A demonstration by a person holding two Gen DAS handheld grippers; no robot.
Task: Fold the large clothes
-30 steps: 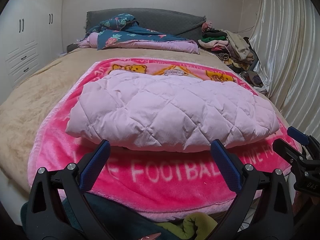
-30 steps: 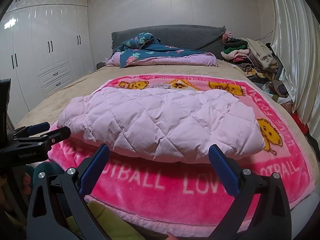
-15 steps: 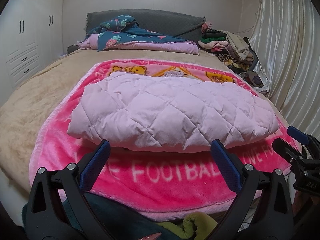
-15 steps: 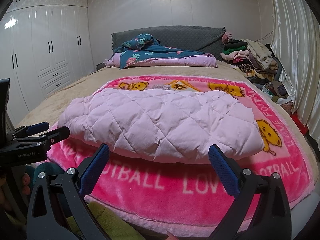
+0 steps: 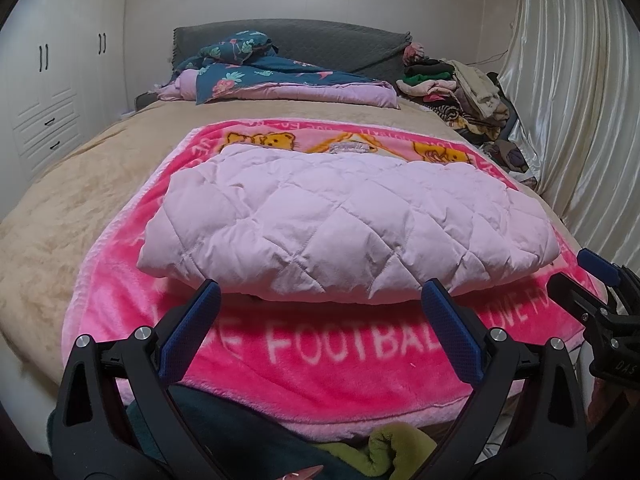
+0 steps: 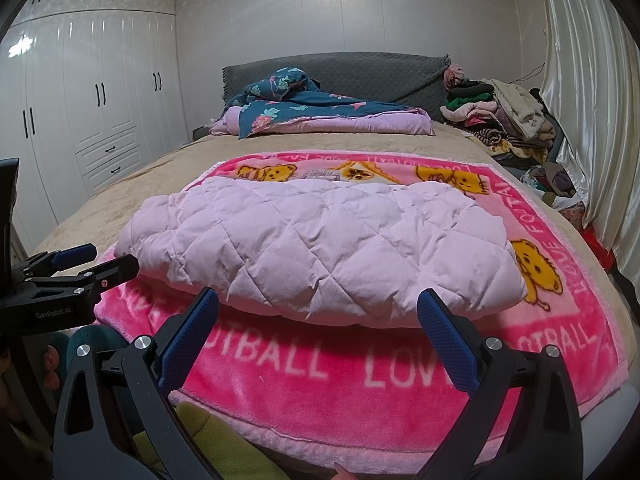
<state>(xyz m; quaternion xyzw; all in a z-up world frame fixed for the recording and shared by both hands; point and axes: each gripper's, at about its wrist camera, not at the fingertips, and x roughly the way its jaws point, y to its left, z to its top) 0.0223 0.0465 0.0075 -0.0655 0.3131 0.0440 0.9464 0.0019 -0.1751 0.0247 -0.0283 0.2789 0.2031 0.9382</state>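
Observation:
A pale pink quilted jacket (image 5: pixel 344 224) lies folded into a thick rectangle on a bright pink blanket (image 5: pixel 352 360) with bears and "LOVE FOOTBALL" lettering; both show in the right wrist view too, the jacket (image 6: pixel 320 248) on the blanket (image 6: pixel 360 376). My left gripper (image 5: pixel 322 304) is open and empty, just in front of the jacket's near edge. My right gripper (image 6: pixel 320 312) is open and empty, also just short of the near edge. Each gripper shows at the other view's edge: the right one (image 5: pixel 580 276) and the left one (image 6: pixel 100 260).
The blanket lies on a beige bed (image 5: pixel 80 184). A floral duvet (image 5: pixel 276 76) lies by the grey headboard. A pile of clothes (image 5: pixel 460 92) sits at the far right. White wardrobes (image 6: pixel 80 120) stand left, a curtain (image 5: pixel 580 120) hangs right. Green and teal garments (image 5: pixel 384 448) lie below the grippers.
Both views have shifted very slightly; the jacket and blanket lie as before. Both grippers stay open.

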